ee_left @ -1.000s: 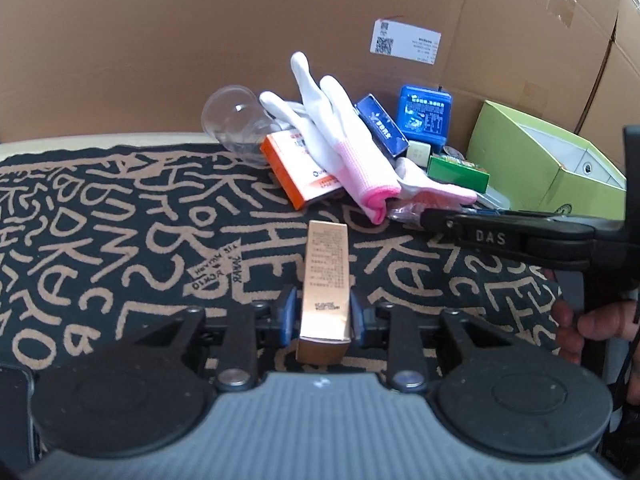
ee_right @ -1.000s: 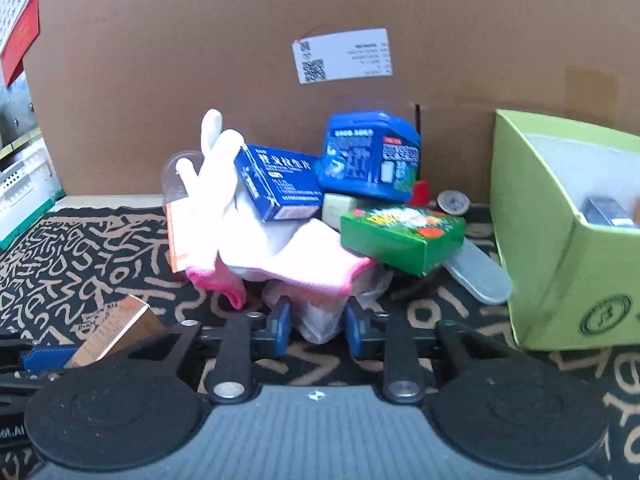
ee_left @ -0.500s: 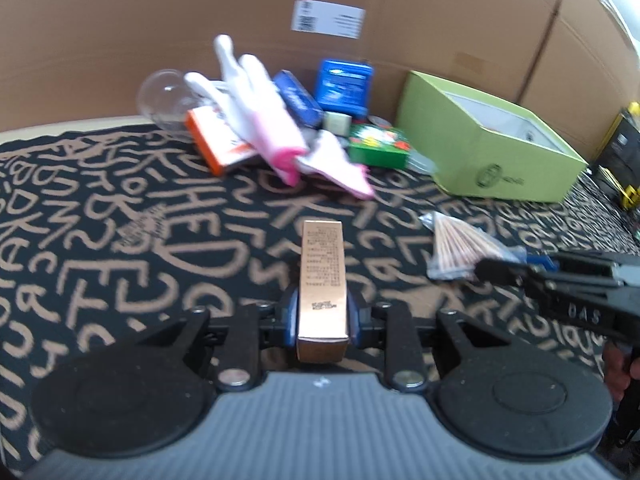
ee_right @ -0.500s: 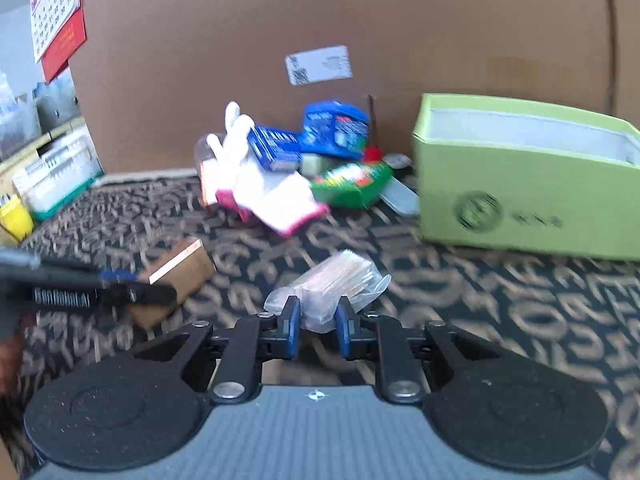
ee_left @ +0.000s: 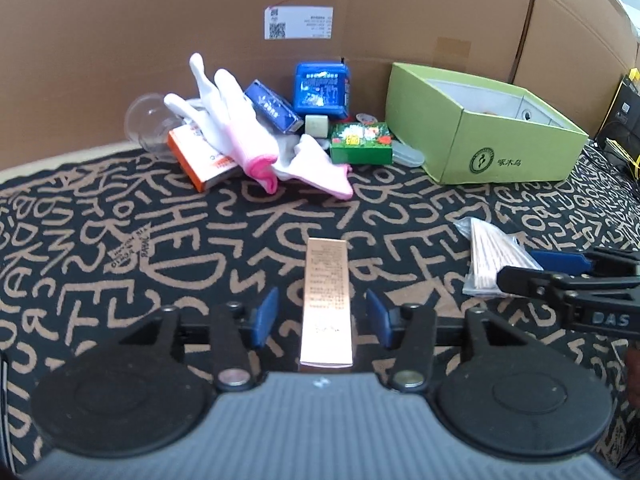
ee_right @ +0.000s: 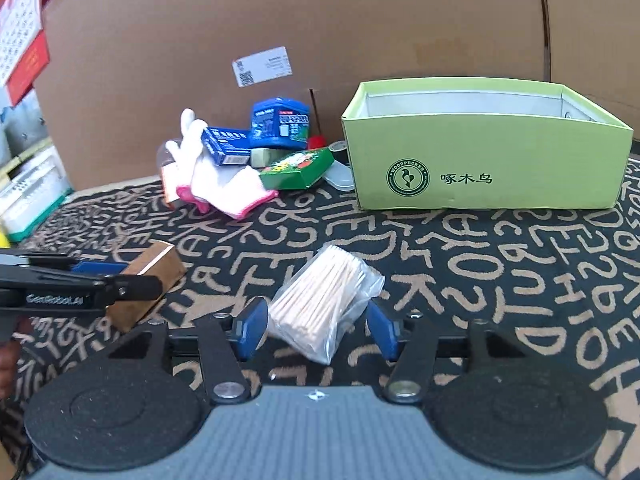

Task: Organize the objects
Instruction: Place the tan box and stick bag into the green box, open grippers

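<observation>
On a black mat (ee_left: 132, 264) patterned with tan letters, seen from the left wrist, the left gripper (ee_left: 320, 316) stands with jaws parted, having just been opening; a slim rose-gold carton (ee_left: 327, 300) lies flat between the blue pads (ee_left: 266, 314), clear gaps on both sides. Open mat stretches ahead of it up to a heap against the brown cardboard wall (ee_left: 160, 20): white gloves with pink cuffs (ee_left: 240, 136), an orange-and-white box (ee_left: 200, 156), blue packets (ee_left: 320, 90), a green printed box (ee_left: 362, 142). At right, well apart, sits an open lime-green cardboard box (ee_left: 516, 152). The right gripper (ee_left: 520, 268) reaches in from the right edge, beside a clear bag of wooden sticks (ee_left: 486, 258).

From the right wrist, the right gripper (ee_right: 316, 326) also has its jaws spread after just opening; the bag of sticks (ee_right: 320, 300) lies on the mat (ee_right: 500, 272) between its pads, the left pad (ee_right: 250, 328) just beside the plastic, whether touching is unclear. The lime-green box (ee_right: 480, 168) stands ahead to the right, bare mat before it. The left gripper (ee_right: 100, 276) enters at left over the carton (ee_right: 152, 280). A red-and-white wall calendar (ee_right: 24, 48) hangs at far left.
</observation>
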A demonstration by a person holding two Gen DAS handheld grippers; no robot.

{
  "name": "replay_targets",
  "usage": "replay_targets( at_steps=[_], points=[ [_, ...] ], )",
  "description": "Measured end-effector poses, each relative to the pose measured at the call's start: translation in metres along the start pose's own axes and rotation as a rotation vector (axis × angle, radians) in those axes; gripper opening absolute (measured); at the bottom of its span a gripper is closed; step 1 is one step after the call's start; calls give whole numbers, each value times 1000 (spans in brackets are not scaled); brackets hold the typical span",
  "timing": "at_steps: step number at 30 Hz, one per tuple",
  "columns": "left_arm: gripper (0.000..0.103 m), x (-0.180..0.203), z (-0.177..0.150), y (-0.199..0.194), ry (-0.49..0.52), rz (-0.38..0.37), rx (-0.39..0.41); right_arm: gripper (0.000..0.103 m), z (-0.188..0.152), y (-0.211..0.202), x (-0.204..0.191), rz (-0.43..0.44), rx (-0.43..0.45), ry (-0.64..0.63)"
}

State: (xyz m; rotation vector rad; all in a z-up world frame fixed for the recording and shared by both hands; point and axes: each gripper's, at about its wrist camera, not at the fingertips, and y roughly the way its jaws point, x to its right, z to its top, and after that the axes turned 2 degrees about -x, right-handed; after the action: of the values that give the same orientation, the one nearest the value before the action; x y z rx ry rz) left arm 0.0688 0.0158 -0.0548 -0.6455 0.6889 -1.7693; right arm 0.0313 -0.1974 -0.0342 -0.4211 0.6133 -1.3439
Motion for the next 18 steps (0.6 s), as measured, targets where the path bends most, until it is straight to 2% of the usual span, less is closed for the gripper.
replay_targets(
  at_steps=[4,5,6,7,8,9,13,18],
  points=[
    [46,-4,1,9,-17,4,-24,57,-2,9,0,-6,2,0],
    [46,-4,0,11,-13,7,-20,54,-2,9,-1,-4,5,-2],
    [44,-4,1,11,-7,11,-19,44,-2,9,-1,6,7,-4],
    [40,-3,1,12,2,12,-18,37,-3,8,0,12,12,-2],
    [29,-2,1,13,10,12,-18,35,-3,7,0,16,17,-2],
    [24,-1,2,13,15,7,-19,33,-3,6,0,20,21,-7],
    [24,5,3,13,29,4,-21,21,-3,-2,2,30,44,-14],
    [23,20,20,-1,40,-85,16,16,4,-23,13,21,90,-29]
  ],
)
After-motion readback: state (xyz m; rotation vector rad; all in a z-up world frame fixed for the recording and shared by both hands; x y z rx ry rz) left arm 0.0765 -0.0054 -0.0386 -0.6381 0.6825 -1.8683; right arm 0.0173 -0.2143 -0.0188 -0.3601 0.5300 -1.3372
